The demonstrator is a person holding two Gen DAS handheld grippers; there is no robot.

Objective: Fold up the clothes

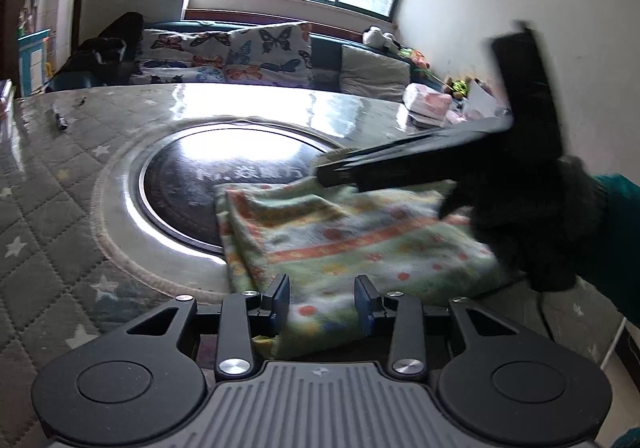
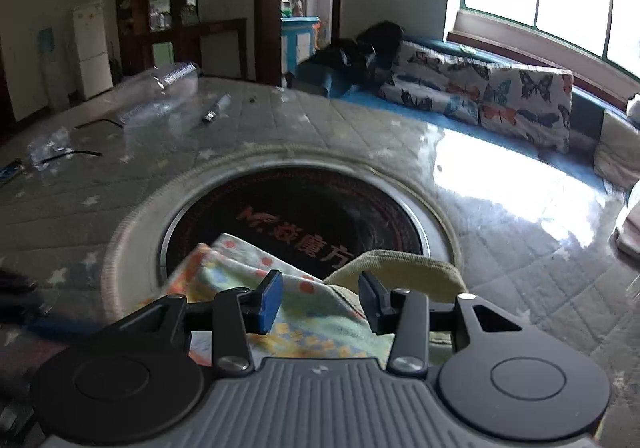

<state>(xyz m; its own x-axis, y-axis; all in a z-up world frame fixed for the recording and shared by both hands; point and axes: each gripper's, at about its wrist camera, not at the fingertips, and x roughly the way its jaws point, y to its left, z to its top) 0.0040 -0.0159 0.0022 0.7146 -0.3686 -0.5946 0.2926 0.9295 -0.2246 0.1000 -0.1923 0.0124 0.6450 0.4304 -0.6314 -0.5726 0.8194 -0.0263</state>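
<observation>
Garment (image 1: pixel 352 232), pale green with orange stripes and dots, lies bunched on the quilted surface (image 1: pixel 48 208), its far edge overlapping the dark round inset (image 1: pixel 192 184). Left gripper (image 1: pixel 322 298): jaws apart, hovering over the garment's near edge, nothing clamped. Right gripper (image 2: pixel 320 296): jaws apart above the cloth and its beige collar (image 2: pixel 404 264). Blurred gloved hand (image 1: pixel 536 216) holds the right gripper at right.

Black round plate (image 2: pixel 296 216) reads "Mr." then Chinese characters "魔方".
</observation>
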